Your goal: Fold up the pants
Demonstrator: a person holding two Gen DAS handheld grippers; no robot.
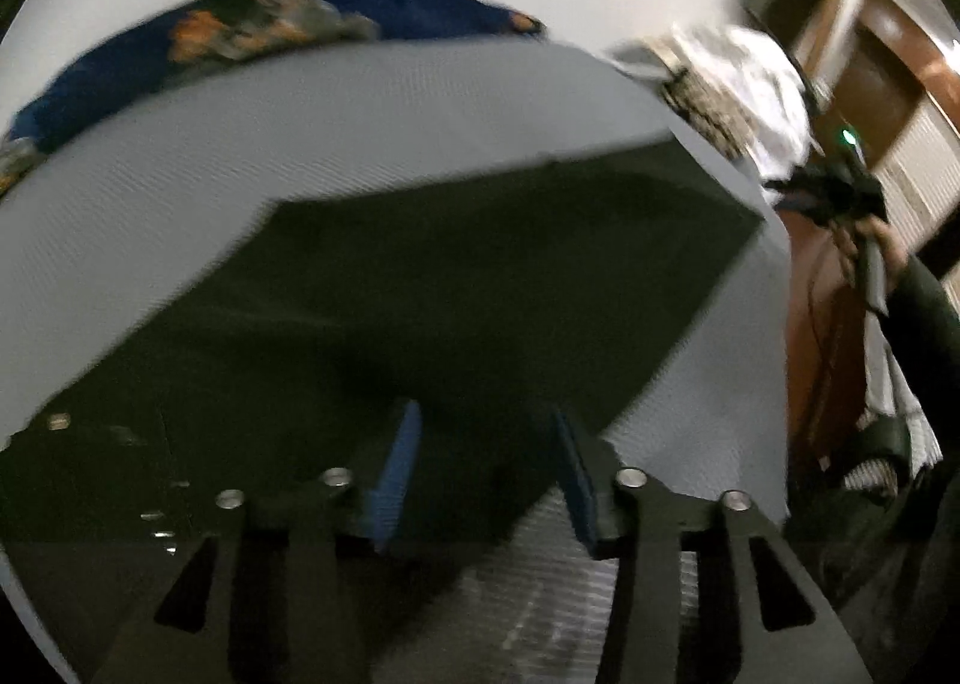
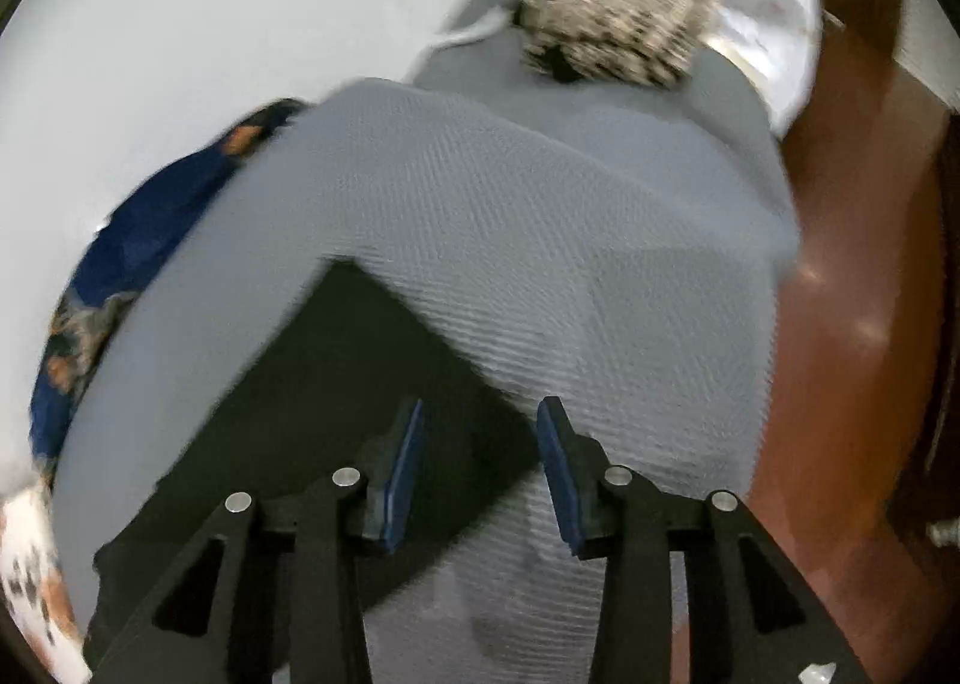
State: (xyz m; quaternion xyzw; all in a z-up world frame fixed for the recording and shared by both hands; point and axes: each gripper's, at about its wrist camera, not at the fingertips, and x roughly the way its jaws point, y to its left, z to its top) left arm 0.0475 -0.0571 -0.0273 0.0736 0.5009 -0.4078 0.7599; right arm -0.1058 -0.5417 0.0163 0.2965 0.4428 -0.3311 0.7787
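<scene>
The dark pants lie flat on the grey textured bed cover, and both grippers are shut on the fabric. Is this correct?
Not quite. The pants do lie on the grey cover, but the left gripper and right gripper are open, holding nothing, as both wrist views show.

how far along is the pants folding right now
Early to middle, as far as the blurred views show. Done: the dark pants lie flat with straight edges on the grey ribbed bedcover, though the number of folds made is unclear. In hand: nothing; the left hand-held gripper and right hand-held gripper are both open over the fabric's edge. Left: grasp an edge and fold over.
</scene>
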